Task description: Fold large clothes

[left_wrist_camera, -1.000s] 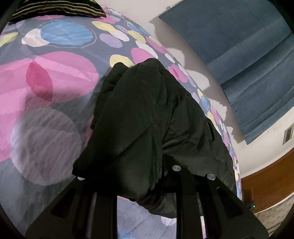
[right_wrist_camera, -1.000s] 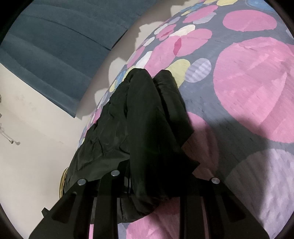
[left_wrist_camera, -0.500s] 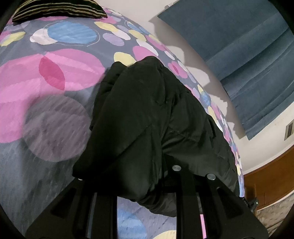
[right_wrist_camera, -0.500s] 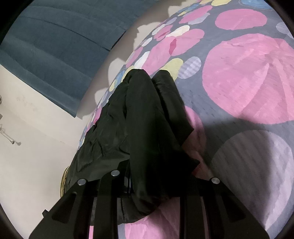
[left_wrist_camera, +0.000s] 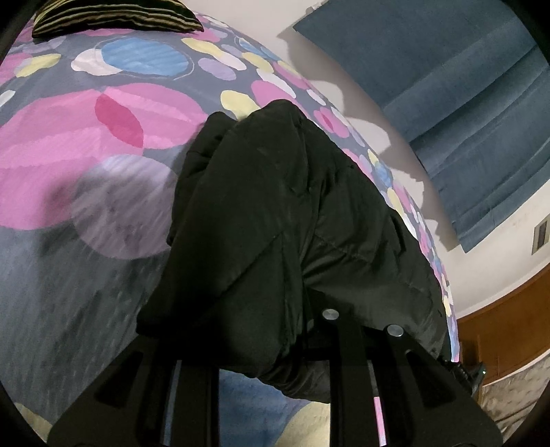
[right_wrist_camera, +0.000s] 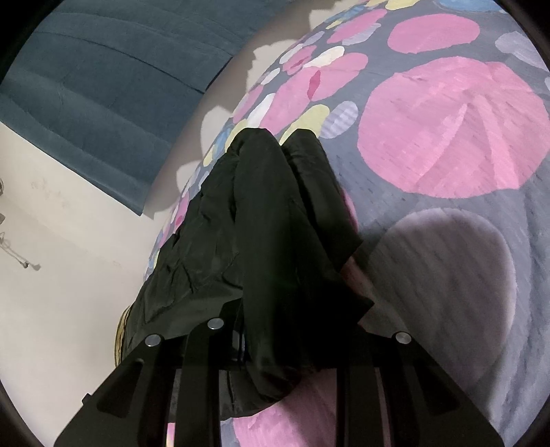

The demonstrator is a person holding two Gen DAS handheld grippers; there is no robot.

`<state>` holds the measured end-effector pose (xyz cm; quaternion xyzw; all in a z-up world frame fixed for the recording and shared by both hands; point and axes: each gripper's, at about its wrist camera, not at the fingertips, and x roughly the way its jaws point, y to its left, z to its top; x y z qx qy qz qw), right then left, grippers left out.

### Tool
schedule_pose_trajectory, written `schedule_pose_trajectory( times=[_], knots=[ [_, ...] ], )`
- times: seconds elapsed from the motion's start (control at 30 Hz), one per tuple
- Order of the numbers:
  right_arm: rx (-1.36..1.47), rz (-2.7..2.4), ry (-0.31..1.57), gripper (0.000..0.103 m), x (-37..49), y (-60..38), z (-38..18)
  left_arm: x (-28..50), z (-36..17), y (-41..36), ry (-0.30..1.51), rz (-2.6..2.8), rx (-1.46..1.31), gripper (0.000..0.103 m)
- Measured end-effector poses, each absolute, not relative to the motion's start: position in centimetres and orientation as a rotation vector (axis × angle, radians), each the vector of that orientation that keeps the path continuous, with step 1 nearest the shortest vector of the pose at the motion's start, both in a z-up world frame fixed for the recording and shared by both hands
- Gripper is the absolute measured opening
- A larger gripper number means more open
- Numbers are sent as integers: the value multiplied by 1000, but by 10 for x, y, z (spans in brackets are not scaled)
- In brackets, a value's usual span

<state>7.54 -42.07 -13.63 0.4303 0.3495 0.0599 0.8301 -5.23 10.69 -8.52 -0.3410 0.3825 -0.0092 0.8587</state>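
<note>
Spreading under the black jacket point(left_wrist_camera: 275, 213), a dotted bedspread point(left_wrist_camera: 68, 275); blue curtain point(left_wrist_camera: 464, 103).

Slick black jacket point(left_wrist_camera: 275, 213) (quilted cloth)

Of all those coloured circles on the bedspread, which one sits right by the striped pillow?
The big blue circle, outlined with a thin ring, just below the striped pillow. The large pink circles lie farther down the bedspread.

I'm looking forward along both grippers' fingers, close above the bedspread point(left_wrist_camera: 68, 275). My left wrist camera is facing along the bed's edge, with the curtain point(left_wrist_camera: 464, 120) on its right; my right one is seeing the curtain point(right_wrist_camera: 86, 86) on its left. Both are sharing the black garment point(left_wrist_camera: 275, 206) point(right_wrist_camera: 261, 223) filling their centres.
</note>
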Motion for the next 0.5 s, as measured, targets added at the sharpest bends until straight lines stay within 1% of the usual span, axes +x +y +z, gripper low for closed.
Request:
schedule_pose_trajectory(
  times=[0.5],
  knots=[
    [907, 112, 739, 25, 66, -417, -135, -55, -91, 115, 807, -36, -711, 20]
  ],
)
